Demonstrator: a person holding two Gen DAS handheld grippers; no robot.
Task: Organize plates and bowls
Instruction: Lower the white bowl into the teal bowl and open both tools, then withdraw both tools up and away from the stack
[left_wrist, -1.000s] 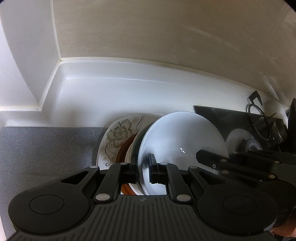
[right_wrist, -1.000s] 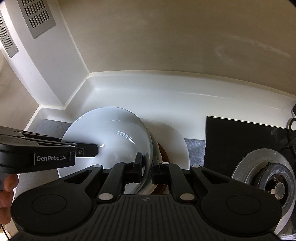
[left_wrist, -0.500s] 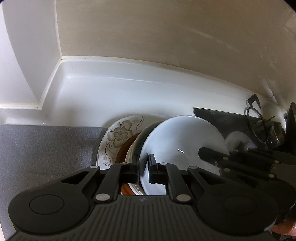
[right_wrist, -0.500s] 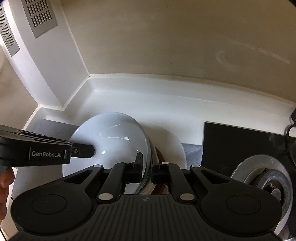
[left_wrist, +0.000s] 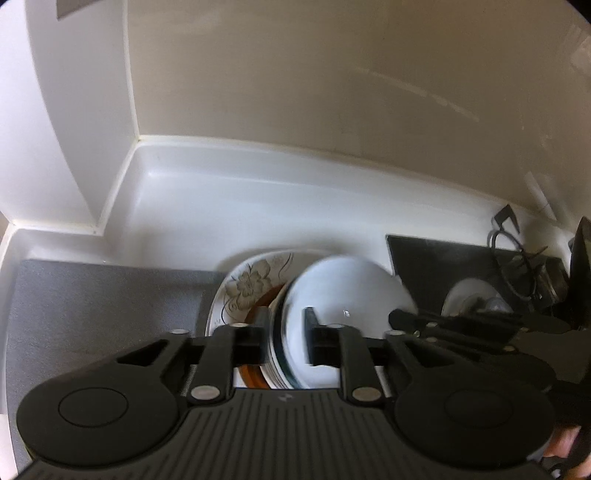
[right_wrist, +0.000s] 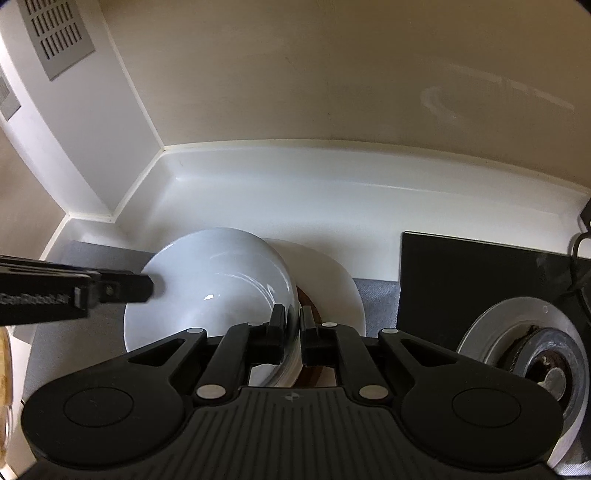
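A white bowl (left_wrist: 343, 291) sits on top of a stack of bowls, over a brown dish (left_wrist: 255, 314) and a floral plate (left_wrist: 247, 284). My left gripper (left_wrist: 284, 339) has opened; its fingers (left_wrist: 314, 332) stand either side of the bowl's left rim with a gap. My right gripper (right_wrist: 292, 332) is shut on the right rim of the white bowl (right_wrist: 214, 288). The brown dish (right_wrist: 306, 299) and the plate (right_wrist: 332, 273) show behind it. The left gripper also shows in the right wrist view (right_wrist: 140, 288), the right one in the left wrist view (left_wrist: 399, 317).
The stack sits on a grey mat (left_wrist: 92, 306) on a white counter, near the back wall. A black gas hob (right_wrist: 480, 280) with a burner (right_wrist: 535, 354) lies to the right. A wall corner (left_wrist: 96, 221) stands at the left.
My left gripper's jaws have widened and let go of the bowl rim. The bowls have sunk lower onto the stack. The right gripper keeps its grip.
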